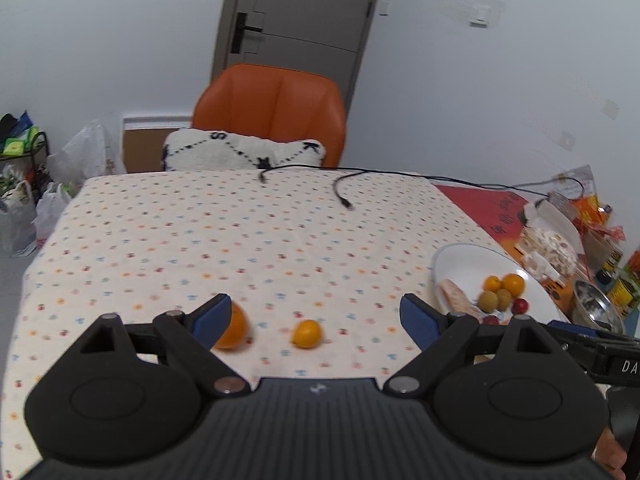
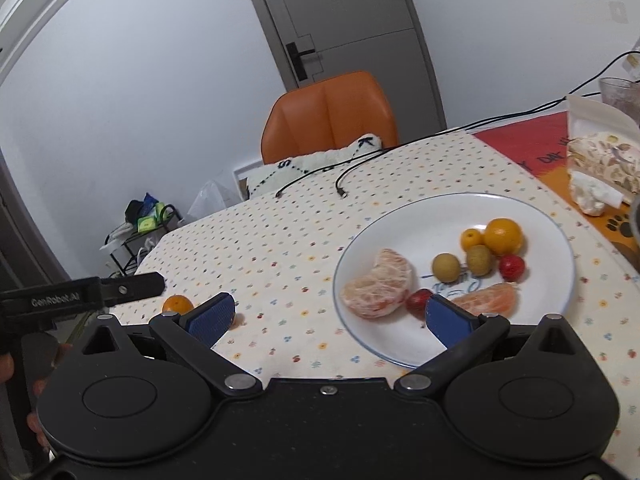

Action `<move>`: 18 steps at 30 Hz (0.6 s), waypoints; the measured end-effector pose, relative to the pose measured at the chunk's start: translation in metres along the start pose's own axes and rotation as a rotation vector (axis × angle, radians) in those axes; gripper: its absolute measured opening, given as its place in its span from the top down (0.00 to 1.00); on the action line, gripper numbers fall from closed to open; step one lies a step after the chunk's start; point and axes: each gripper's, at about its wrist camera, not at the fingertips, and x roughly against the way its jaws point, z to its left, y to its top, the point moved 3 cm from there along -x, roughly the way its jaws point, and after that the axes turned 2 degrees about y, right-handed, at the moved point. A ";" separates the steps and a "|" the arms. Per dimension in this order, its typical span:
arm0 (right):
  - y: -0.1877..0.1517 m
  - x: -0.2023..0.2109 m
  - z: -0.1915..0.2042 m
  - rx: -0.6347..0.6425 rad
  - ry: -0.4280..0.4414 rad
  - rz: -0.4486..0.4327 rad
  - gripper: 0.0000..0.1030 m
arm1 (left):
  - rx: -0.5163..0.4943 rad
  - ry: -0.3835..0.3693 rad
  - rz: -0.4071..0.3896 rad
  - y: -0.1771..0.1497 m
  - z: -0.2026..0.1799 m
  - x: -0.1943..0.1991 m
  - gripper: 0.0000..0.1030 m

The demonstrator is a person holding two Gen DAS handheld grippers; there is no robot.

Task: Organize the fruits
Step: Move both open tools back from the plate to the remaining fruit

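A small kumquat lies on the dotted tablecloth between the fingers of my left gripper, which is open above it. A larger orange sits half hidden behind the left finger. At the right stands a white plate with several fruits. In the right wrist view my right gripper is open at the near left rim of the plate, empty. The plate holds a peeled citrus half, an orange segment, an orange, a kumquat, green and red berries. An orange fruit lies left on the cloth.
Two black cables trail across the far side of the table. An orange chair with a white cushion stands behind. Snack bags, a metal bowl and boxes crowd the right side. Bags and a rack sit on the floor at left.
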 end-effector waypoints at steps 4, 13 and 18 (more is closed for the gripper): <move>0.001 -0.008 0.012 0.012 0.022 0.012 0.00 | 0.031 0.023 0.007 0.001 0.020 0.001 0.13; 0.001 -0.025 0.029 0.019 0.054 0.031 0.00 | 0.082 0.049 0.023 -0.002 0.050 -0.002 0.13; 0.001 -0.036 0.041 0.053 0.068 0.048 0.00 | 0.093 0.052 0.039 -0.004 0.060 -0.005 0.13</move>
